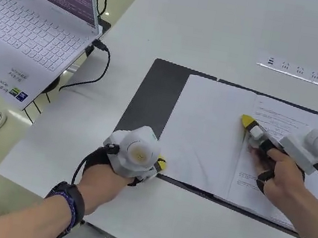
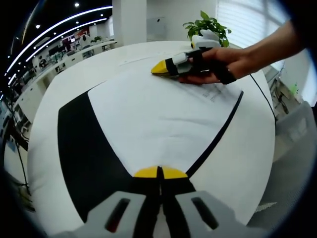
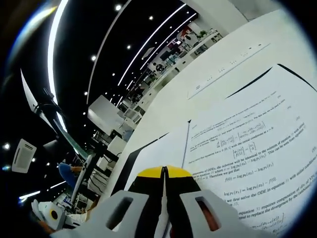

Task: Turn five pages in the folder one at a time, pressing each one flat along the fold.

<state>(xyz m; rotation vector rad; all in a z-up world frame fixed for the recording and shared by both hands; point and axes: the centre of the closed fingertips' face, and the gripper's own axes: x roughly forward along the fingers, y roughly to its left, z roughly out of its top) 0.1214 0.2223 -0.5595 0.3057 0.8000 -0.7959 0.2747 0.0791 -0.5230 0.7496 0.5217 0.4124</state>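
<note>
In the head view the folder (image 1: pixel 151 93) lies open on the white table (image 1: pixel 223 26), its black inner cover showing at the left, a blank page (image 1: pixel 205 133) spread over the middle and a printed page (image 1: pixel 280 124) on the right. The left gripper (image 1: pixel 160 164) sits at the folder's near edge, its yellow tips at the lower corner of the blank page, though from this angle I cannot tell how its jaws stand. The right gripper (image 1: pixel 247 121) lies low over the fold (image 1: pixel 242 163) between the two pages, its yellow tips pointing toward the far edge. A laptop (image 1: pixel 27 30) stands open at the table's left corner with a black cable (image 1: pixel 92 77) running from it, and a power strip (image 1: pixel 310 75) lies beyond the folder. In the left gripper view the jaws are pressed together, yellow tips meeting just at the near edge of the blank page, with the black cover on both sides. Across the sheet the right gripper, held in a hand (image 2: pixel 223 62), rests its tips on the paper, and a plant (image 2: pixel 205 25) stands behind it. In the right gripper view the jaws are likewise closed tip to tip, set down on the fold, with the printed page of equations to the right and the blank page to the left
</note>
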